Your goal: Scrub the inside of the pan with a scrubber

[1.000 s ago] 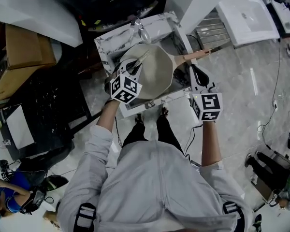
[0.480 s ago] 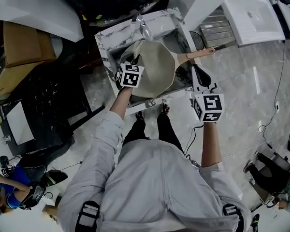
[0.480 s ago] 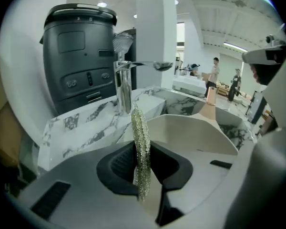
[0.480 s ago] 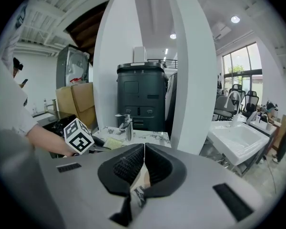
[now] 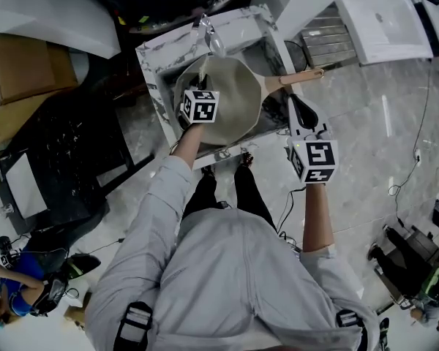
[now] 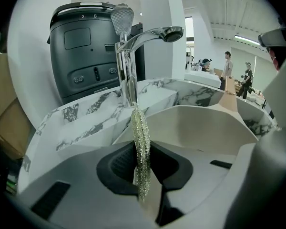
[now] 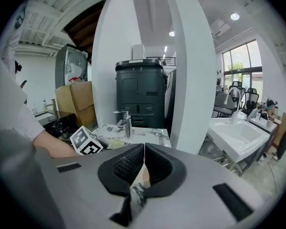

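Observation:
A beige pan (image 5: 238,104) with a wooden handle (image 5: 301,79) lies in a marble sink (image 5: 168,57). In the head view my left gripper (image 5: 203,88) hangs over the pan's left part, pointed at the faucet (image 5: 214,39). It is shut on a glittery mesh scrubber (image 6: 141,147), which sticks out forward above the pan (image 6: 205,128). My right gripper (image 5: 298,110) stays just outside the sink, on the near side of the handle. In the right gripper view its jaws (image 7: 144,161) are shut with nothing between them.
A chrome faucet (image 6: 128,56) rises straight ahead of the left gripper, with a black appliance (image 6: 90,56) behind it. A white pillar (image 7: 190,70) stands by the sink. Cardboard boxes (image 5: 22,64) lie at the left and a white basin (image 5: 380,20) at the upper right.
My left gripper has moved away from the body across the pan toward the faucet, carrying the scrubber. The right gripper has hardly moved.

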Demonstrator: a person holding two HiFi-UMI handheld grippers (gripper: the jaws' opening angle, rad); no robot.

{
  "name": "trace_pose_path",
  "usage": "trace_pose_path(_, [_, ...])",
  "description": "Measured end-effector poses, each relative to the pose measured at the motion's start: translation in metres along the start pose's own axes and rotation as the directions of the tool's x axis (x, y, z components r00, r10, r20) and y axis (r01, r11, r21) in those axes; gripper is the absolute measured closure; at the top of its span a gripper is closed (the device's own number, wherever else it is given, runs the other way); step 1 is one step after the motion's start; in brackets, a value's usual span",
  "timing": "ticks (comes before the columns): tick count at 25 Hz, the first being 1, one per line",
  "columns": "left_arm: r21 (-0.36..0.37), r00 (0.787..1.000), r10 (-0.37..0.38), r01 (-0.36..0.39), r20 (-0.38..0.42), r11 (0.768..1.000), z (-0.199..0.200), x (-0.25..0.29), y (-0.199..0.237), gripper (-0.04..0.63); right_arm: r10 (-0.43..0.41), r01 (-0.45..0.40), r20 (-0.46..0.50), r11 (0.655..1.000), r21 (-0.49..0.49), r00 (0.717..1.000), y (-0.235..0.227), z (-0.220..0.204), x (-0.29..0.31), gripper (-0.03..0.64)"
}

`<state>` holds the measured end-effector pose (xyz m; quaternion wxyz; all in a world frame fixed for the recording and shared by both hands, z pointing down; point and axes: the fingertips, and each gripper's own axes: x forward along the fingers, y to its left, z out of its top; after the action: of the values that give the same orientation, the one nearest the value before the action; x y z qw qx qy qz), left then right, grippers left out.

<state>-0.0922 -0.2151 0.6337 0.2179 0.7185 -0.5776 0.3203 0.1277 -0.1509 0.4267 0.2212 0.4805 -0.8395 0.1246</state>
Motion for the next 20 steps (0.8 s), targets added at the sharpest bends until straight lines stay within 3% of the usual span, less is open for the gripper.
trace_pose_path(6, [0.030, 0.999, 0.013, -0.012, -0.034, 0.999, -0.005, 0.019, -0.010, 0.532, -0.003, 0.003, -0.006, 1.000, 0.014, 1.000, -0.007, -0.005, 0.003, 0.581])
trace_pose_path(20, [0.149, 0.984, -0.176, 0.173, 0.009, 0.974, 0.017, 0.048, -0.052, 0.535, -0.021, 0.022, -0.036, 0.999, 0.032, 0.999, -0.020, -0.027, -0.001, 0.581])
